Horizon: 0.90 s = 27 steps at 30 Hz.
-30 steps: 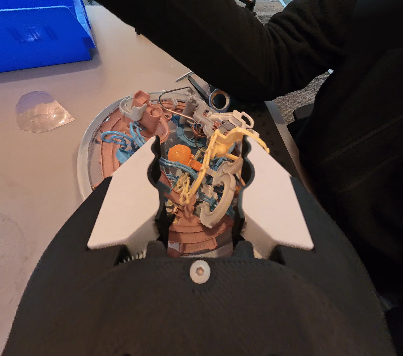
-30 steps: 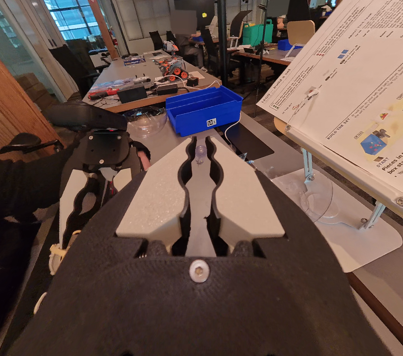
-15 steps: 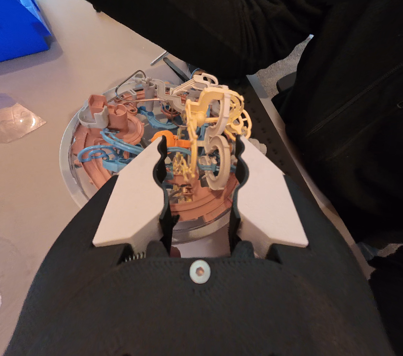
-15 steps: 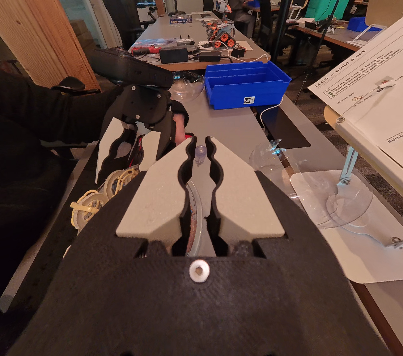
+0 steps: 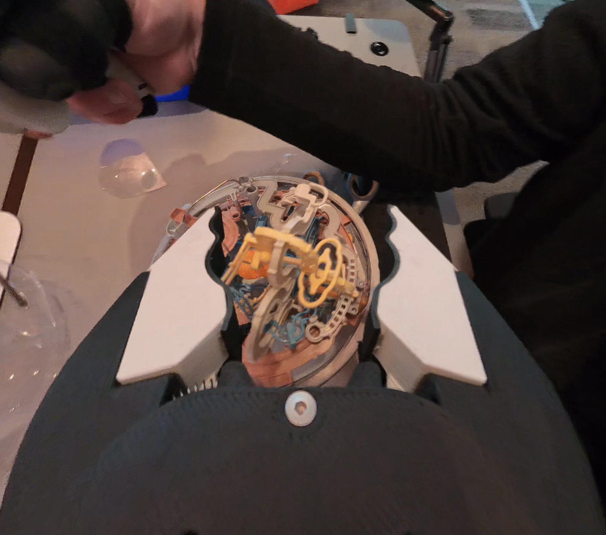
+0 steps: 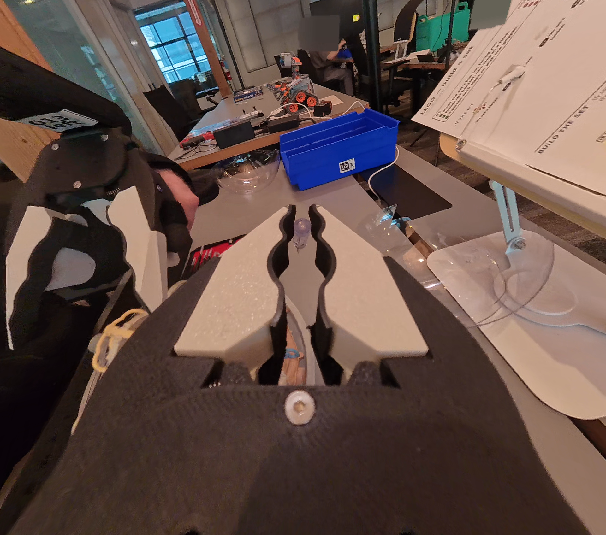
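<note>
A ball-maze core (image 5: pixel 295 273) with yellow, blue, orange and brown tracks sits on a round grey rim (image 5: pixel 367 244), tilted on the grey table. My left gripper (image 5: pixel 301 212) is open, its white fingers (image 5: pixel 183 290) either side of the core. It also shows at the left of the right wrist view (image 6: pixel 78 234), above a yellow track piece (image 6: pixel 114 332). My right gripper (image 6: pixel 301 214) is shut on a small clear peg (image 6: pixel 301 232) at its fingertips, above the table. In the left wrist view a hand (image 5: pixel 157 37) holds that gripper's black body at the top left.
A black sleeve (image 5: pixel 360 109) crosses above the maze. A blue bin (image 6: pixel 337 149) and a clear dome half (image 6: pixel 246 170) stand farther back. A clear shell piece (image 5: pixel 131 170) lies to the left. An instruction board (image 6: pixel 541 76) on a white stand base (image 6: pixel 524 339) is at the right.
My left gripper has swung round the maze and its jaws stand wider; the maze now looks tipped on edge. My right gripper has moved over the table, still holding the clear peg.
</note>
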{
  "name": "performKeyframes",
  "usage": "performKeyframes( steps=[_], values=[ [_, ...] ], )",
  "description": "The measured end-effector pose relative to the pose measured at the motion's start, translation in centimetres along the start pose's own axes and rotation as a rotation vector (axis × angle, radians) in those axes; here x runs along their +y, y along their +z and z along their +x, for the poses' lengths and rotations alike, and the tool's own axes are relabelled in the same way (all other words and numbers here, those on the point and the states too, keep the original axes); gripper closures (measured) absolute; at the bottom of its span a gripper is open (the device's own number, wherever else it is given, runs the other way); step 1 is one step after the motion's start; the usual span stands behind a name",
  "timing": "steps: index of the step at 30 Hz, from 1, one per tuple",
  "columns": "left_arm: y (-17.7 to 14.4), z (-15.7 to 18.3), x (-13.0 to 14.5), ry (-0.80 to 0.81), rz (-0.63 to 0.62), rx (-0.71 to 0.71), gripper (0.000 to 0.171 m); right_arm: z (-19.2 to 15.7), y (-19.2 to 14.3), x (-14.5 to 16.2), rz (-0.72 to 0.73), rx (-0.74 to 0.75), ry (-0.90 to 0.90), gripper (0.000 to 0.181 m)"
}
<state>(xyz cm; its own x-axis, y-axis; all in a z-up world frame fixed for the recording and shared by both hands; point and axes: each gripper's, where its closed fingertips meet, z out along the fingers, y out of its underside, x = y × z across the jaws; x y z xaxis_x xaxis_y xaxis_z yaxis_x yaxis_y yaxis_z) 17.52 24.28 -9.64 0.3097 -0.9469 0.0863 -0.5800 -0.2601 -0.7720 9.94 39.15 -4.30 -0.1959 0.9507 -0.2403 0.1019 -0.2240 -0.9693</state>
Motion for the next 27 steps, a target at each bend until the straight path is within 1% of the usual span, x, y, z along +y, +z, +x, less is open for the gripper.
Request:
performKeyframes(
  steps=[2,3,4,5,6,7,8,9,10,11,12,14,16,17,18,19,21,23,25,27],
  values=[
    [0.0,-1.7,0.1,-0.072,-0.006,-0.060,0.082,-0.1,-0.8,-0.6,-0.007,0.045,-0.025,0.173],
    [0.4,-2.6,0.5,-0.122,-0.022,-0.088,0.082,-0.1,-1.2,-0.9,-0.014,0.072,-0.045,0.173],
    [1.2,-2.3,1.2,-0.142,-0.052,-0.059,0.084,-0.2,-1.6,-1.1,-0.022,0.092,-0.062,0.173],
    [1.9,-2.5,1.9,-0.132,-0.081,-0.079,0.083,-0.3,-1.9,-1.3,-0.027,0.107,-0.074,0.173],
    [2.2,-3.0,2.5,-0.121,-0.114,-0.113,0.098,-0.5,-2.2,-1.5,-0.027,0.115,-0.083,0.173],
    [2.0,-3.1,2.4,-0.106,-0.109,-0.120,0.109,-0.7,-2.4,-1.8,-0.022,0.116,-0.092,0.173],
    [1.9,-3.0,2.6,-0.098,-0.117,-0.108,0.109,-1.0,-2.6,-2.0,-0.016,0.111,-0.099,0.173],
    [1.8,-3.3,3.0,-0.068,-0.142,-0.126,0.119,-1.3,-2.7,-2.2,-0.013,0.104,-0.108,0.173],
    [1.7,-3.6,3.6,-0.024,-0.179,-0.155,0.123,-1.6,-2.7,-2.3,-0.014,0.098,-0.116,0.173],
    [1.6,-3.9,4.4,0.003,-0.234,-0.173,0.122,-1.9,-2.8,-2.4,-0.019,0.094,-0.124,0.173],
    [1.5,-4.0,5.1,0.026,-0.274,-0.171,0.115,-2.2,-2.8,-2.3,-0.030,0.088,-0.132,0.173],
    [1.6,-3.5,4.7,0.088,-0.235,-0.132,0.120,-2.7,-2.9,-2.0,-0.055,0.072,-0.147,0.173],
    [1.4,-2.3,4.4,0.121,-0.219,-0.064,0.130,-3.0,-3.0,-1.8,-0.071,0.066,-0.157,0.173],
    [1.1,-1.7,4.3,0.143,-0.215,-0.029,0.138,-3.3,-3.0,-1.8,-0.077,0.060,-0.165,0.173],
    [0.8,-1.6,4.4,0.165,-0.227,-0.017,0.156,-3.4,-3.1,-1.7,-0.079,0.055,-0.172,0.173],
    [0.4,-1.3,4.8,0.193,-0.250,0.008,0.159,-3.6,-3.2,-1.7,-0.081,0.052,-0.172,0.173],
    [-0.3,-0.5,5.3,0.253,-0.257,0.091,0.159,-4.1,-3.2,-1.6,-0.087,0.027,-0.178,0.173],
    [-1.0,-0.7,5.8,0.228,-0.292,0.122,0.161,-4.4,-3.0,-1.2,-0.105,0.008,-0.182,0.173],
    [-1.8,-0.5,6.5,0.268,-0.325,0.164,0.165,-4.6,-2.7,-0.7,-0.128,-0.010,-0.186,0.173],
    [-2.7,0.2,7.2,0.274,-0.354,0.236,0.166,-4.8,-2.3,-0.2,-0.155,-0.027,-0.189,0.173]
  ],
)
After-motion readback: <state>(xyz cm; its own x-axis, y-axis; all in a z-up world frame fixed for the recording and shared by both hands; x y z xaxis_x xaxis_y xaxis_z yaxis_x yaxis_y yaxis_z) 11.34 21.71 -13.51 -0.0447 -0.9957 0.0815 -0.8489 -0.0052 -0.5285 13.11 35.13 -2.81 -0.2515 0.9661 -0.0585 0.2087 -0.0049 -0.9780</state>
